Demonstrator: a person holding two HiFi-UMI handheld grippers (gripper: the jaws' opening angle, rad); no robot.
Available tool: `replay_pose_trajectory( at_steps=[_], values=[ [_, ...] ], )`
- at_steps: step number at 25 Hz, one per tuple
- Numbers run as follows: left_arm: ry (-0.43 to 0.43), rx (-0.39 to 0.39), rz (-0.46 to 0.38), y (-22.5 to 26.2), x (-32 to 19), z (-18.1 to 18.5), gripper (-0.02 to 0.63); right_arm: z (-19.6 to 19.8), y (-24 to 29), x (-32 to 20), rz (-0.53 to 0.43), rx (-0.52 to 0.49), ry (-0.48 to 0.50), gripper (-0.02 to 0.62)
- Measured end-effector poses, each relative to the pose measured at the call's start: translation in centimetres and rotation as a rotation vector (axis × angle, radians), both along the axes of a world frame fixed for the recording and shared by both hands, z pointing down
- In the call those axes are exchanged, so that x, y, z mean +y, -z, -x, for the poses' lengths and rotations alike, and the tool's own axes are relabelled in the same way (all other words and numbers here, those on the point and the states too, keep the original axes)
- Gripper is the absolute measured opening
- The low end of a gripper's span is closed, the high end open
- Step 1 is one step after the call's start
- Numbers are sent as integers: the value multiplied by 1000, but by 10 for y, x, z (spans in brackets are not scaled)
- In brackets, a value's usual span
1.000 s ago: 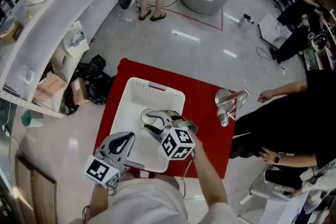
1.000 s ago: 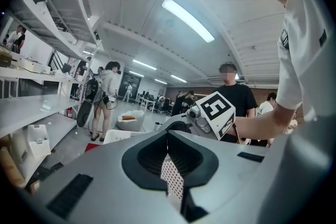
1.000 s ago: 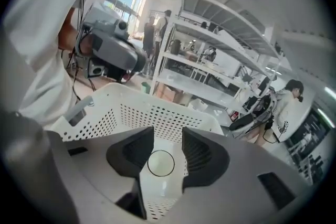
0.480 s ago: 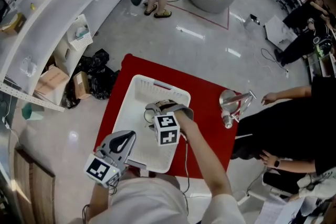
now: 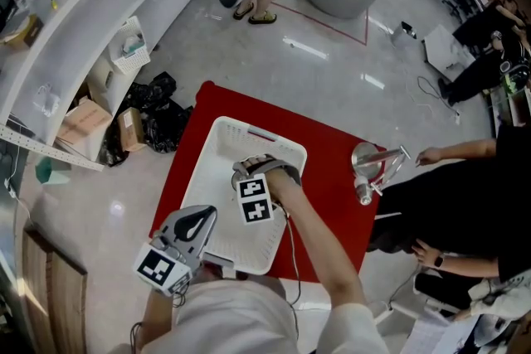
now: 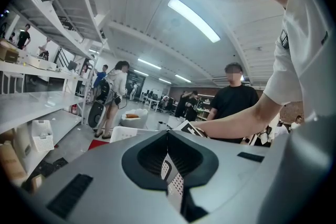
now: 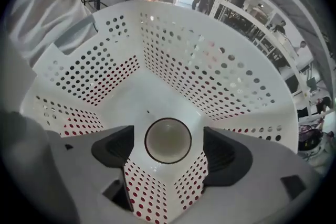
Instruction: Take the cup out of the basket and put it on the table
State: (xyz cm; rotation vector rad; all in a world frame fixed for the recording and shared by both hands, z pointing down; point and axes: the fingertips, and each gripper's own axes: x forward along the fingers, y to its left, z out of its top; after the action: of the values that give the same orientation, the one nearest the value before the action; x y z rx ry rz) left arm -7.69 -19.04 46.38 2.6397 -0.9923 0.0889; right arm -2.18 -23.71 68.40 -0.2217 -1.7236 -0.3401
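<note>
Basket (image 5: 217, 137): right claw (image 5: 253, 170) over cup (image 7: 168, 140).
Jaws spread, cup upright on basket floor between them, clear of both; left claw (image 5: 192, 226) pressed together at basket's 7 o'clock.

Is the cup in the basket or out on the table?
In: perforated basket walls surround the cup, between the open jaws of the right gripper.

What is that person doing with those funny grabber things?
A person is fetching a small round cup with a pale inside and dark rim out of a white plastic basket full of holes, which sits on a red table. The right gripper reaches down into the basket, jaws open on either side of the cup, not squeezing it yet. The left gripper hangs near the person's body, jaws shut, holding nothing.
</note>
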Motion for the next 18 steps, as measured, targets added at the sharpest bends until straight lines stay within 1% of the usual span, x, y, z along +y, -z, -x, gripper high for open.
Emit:
replay_pose_trajectory(
  at_steps=[4,12,18],
  values=[
    [1,1,5,-2,-2,2,11,-2,-16,-5,1,50,14,394],
    [13,3,13,-4,-5,6,11,-11,-44,-10,30,141,7,394],
    [19,0,18,-6,-7,9,11,-12,-49,-12,35,156,13,393]
  ],
)
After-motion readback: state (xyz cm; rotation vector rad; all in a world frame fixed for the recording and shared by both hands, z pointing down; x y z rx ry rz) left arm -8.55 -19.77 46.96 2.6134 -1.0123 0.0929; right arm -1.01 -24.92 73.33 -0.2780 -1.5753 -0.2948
